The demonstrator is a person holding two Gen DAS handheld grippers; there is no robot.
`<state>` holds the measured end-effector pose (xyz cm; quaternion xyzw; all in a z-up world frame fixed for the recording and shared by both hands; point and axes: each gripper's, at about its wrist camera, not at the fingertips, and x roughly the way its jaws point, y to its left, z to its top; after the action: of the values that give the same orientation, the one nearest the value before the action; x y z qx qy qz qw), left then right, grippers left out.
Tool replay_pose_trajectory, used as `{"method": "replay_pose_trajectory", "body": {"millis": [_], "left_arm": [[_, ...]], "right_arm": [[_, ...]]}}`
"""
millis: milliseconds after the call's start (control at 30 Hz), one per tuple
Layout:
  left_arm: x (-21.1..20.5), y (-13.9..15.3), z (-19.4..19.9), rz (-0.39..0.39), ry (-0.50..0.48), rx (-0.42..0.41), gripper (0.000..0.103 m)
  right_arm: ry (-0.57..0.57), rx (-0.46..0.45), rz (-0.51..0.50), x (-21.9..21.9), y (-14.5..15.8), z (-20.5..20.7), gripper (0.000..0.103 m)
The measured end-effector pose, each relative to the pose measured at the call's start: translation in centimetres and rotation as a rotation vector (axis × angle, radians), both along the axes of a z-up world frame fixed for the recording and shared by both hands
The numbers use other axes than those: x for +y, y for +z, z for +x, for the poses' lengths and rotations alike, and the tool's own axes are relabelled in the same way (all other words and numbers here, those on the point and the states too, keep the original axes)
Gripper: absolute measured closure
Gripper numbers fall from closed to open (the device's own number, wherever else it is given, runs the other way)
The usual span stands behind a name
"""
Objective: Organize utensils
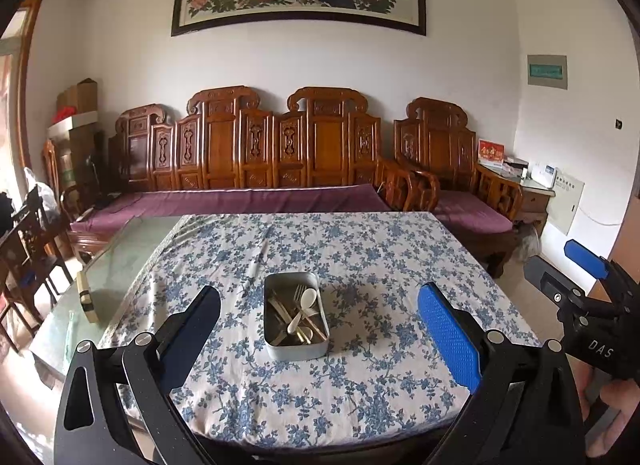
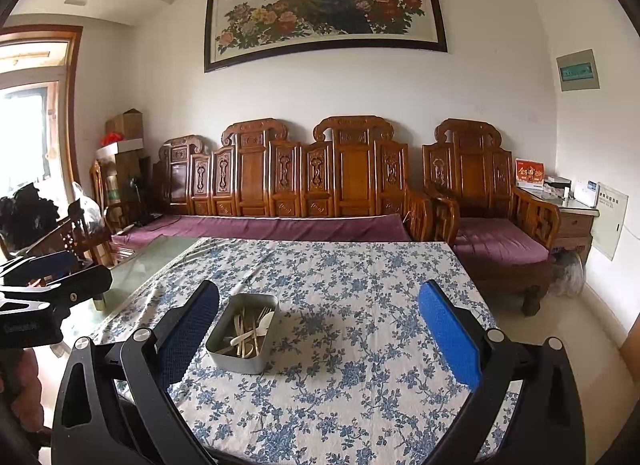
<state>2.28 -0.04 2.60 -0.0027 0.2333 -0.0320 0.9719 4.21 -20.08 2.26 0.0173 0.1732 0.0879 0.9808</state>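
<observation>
A grey metal tin [image 1: 295, 349] [image 2: 224, 359] stands on the blue-flowered tablecloth [image 1: 360, 257] [image 2: 352, 273]. Inside it lie a white spoon [image 1: 307, 300], a fork [image 1: 298, 293] and several wooden and metal utensils [image 2: 250, 331], all jumbled together. My left gripper [image 1: 318, 319] hovers over the near table edge, open, its fingers spread either side of the tin with nothing between them. My right gripper [image 2: 318, 319] is also open and empty, held to the right of the tin. The right gripper also shows at the right edge of the left wrist view [image 1: 576, 265], and the left gripper at the left edge of the right wrist view [image 2: 52, 273].
A carved wooden sofa [image 1: 256, 153] with purple cushions runs behind the table, and an armchair [image 2: 492, 201] stands at its right. A bare glass tabletop [image 1: 116, 261] lies left of the cloth, with a small box [image 1: 86, 297] on it. Dark chairs [image 1: 28, 237] stand at the far left.
</observation>
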Motion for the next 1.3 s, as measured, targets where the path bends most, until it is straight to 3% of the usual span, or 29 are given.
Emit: {"method": "replay_pose_trajectory", "body": {"millis": [1300], "left_arm": [[-0.17,-0.71,0.02,0.008,-0.005,0.004,0.008]], "right_arm": [[-0.008,0.012,0.005,0.09,-0.76,0.16,0.003]]}}
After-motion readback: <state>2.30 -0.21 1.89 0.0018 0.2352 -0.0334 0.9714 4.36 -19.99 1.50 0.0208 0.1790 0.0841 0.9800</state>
